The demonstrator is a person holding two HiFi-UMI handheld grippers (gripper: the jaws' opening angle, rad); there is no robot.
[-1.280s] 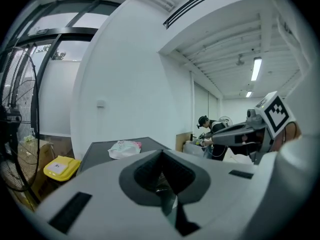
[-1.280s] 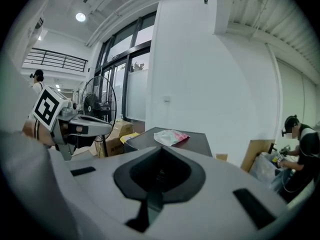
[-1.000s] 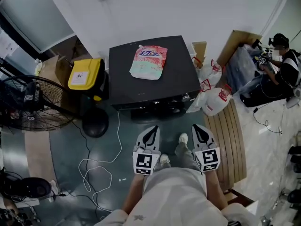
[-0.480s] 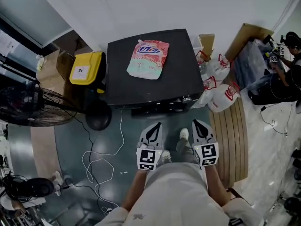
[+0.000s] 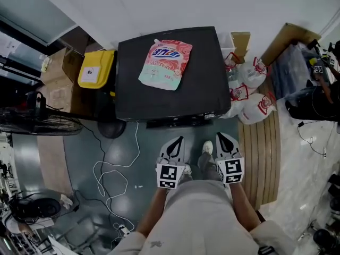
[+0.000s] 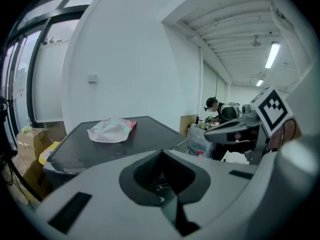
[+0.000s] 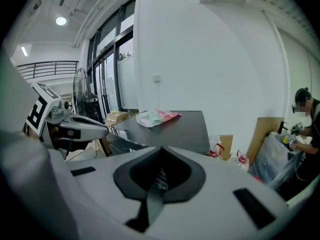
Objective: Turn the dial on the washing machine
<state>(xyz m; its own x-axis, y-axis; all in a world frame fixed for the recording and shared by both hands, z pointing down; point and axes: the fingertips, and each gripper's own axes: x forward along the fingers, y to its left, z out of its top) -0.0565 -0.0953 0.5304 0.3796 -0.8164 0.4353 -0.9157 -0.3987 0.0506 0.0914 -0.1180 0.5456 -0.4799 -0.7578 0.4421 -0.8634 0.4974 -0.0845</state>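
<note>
The black washing machine (image 5: 207,84) stands against the white wall, with a pink and green detergent pouch (image 5: 164,64) lying on its lid. Its front panel (image 5: 180,120) shows only as a thin strip from above, and I cannot pick out the dial. My left gripper (image 5: 178,141) and right gripper (image 5: 219,137) hang side by side just short of the front, both shut and empty, touching nothing. In the left gripper view the left gripper (image 6: 161,151) points at the machine (image 6: 140,134) and the pouch (image 6: 111,130). The right gripper (image 7: 161,148) faces the machine (image 7: 185,129) too.
A yellow-lidded bin (image 5: 95,69) and a black round object (image 5: 110,127) stand left of the machine, with a fan (image 5: 37,122) farther left. A white cable (image 5: 114,169) loops on the floor. White bags (image 5: 255,102), a slatted board (image 5: 260,153) and a seated person (image 5: 324,73) are at the right.
The machine has slid upward in the head view and the person at the right has drifted toward the edge. Both grippers stay shut, side by side, before the front.
</note>
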